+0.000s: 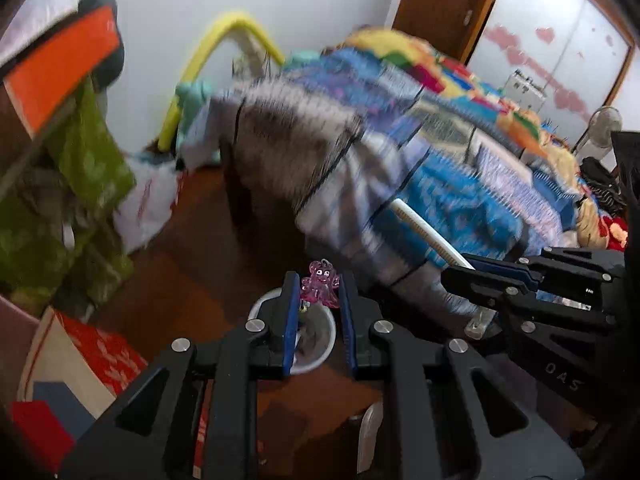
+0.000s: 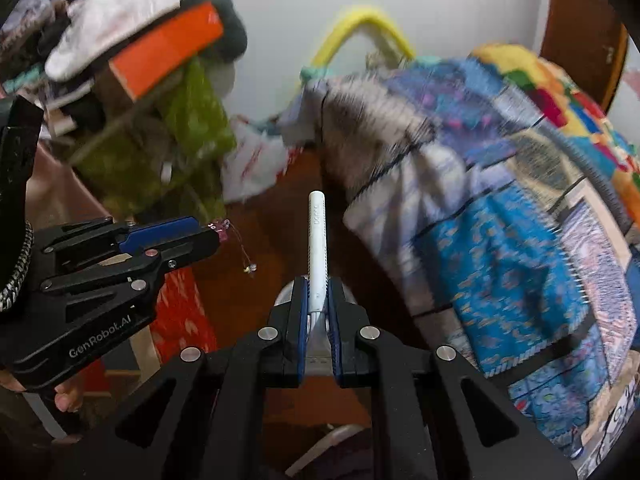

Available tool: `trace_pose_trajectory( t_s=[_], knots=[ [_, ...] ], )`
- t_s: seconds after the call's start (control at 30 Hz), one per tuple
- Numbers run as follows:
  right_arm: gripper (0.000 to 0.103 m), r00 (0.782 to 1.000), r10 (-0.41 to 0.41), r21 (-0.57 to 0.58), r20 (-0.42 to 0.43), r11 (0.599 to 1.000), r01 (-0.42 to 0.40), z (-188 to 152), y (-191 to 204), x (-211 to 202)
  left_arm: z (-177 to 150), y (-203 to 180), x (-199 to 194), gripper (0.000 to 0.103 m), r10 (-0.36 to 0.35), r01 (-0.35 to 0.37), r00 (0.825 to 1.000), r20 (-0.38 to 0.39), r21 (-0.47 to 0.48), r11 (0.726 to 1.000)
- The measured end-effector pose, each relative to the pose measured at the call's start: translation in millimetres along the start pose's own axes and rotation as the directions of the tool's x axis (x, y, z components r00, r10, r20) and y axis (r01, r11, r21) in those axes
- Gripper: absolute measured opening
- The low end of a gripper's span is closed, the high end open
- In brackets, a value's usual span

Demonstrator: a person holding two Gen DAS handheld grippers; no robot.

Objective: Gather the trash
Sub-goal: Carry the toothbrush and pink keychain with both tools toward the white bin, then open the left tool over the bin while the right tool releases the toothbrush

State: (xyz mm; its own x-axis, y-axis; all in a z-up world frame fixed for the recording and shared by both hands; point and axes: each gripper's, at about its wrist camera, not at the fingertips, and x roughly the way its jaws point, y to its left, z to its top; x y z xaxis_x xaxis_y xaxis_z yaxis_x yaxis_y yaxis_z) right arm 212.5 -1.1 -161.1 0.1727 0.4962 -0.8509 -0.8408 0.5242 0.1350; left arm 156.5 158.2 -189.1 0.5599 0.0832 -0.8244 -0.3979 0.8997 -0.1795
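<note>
My left gripper [image 1: 319,286] is shut on a small pink translucent figurine charm [image 1: 321,283] and holds it above a white round bin [image 1: 326,344] on the brown floor. The charm's tip and a dangling thread show in the right wrist view [image 2: 221,227]. My right gripper [image 2: 318,292] is shut on a white pen [image 2: 317,240] that points forward and up. The pen also shows in the left wrist view [image 1: 430,236], held by the right gripper [image 1: 460,270] to the right of the left one. The bin's rim is partly hidden behind the right fingers [image 2: 285,294].
A bed with colourful blankets [image 1: 440,128] fills the right side. A cluttered shelf with an orange box [image 1: 60,68] and green cloth [image 1: 88,160] stands left. A white plastic bag [image 1: 148,200] lies on the floor by the wall. Red and white boxes [image 1: 80,356] sit at lower left.
</note>
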Motion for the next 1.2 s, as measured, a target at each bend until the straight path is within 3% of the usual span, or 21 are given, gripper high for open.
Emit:
trace_pose_trajectory(
  t_s=[0.27, 0.5, 0.73, 0.87, 0.97, 1.2],
  knots=[
    [0.009, 0.983, 0.030, 0.015, -0.181, 0.999, -0.028, -12, -7, 81, -33, 24, 81, 0.019, -0.011, -0.005, 0.983, -0.183, -0.088, 0.996],
    [0.009, 0.963, 0.031, 0.033, -0.267, 0.999, -0.023, -10, -12, 131, -46, 41, 130, 0.019, -0.019, -0.024, 0.957, -0.291, -0.142, 0.990],
    [0.009, 0.963, 0.074, 0.017, -0.260, 0.997, -0.071, 4, -13, 144, -39, 57, 140, 0.019, -0.073, 0.004, 0.949, -0.306, -0.218, 0.976],
    [0.015, 0.947, 0.144, 0.071, -0.287, 0.989, -0.129, 8, -20, 148, -35, 62, 141, 0.022, -0.089, 0.012, 0.944, -0.317, -0.235, 0.972],
    [0.029, 0.950, 0.137, 0.090, -0.281, 0.989, -0.116, 9, -23, 145, -32, 61, 135, 0.023, -0.061, -0.004, 0.949, -0.309, -0.206, 0.979],
    [0.029, 0.974, 0.095, 0.078, -0.204, 0.994, -0.080, 7, -25, 105, -20, 45, 93, 0.025, -0.004, -0.027, 0.974, -0.228, -0.131, 0.991]
  ],
)
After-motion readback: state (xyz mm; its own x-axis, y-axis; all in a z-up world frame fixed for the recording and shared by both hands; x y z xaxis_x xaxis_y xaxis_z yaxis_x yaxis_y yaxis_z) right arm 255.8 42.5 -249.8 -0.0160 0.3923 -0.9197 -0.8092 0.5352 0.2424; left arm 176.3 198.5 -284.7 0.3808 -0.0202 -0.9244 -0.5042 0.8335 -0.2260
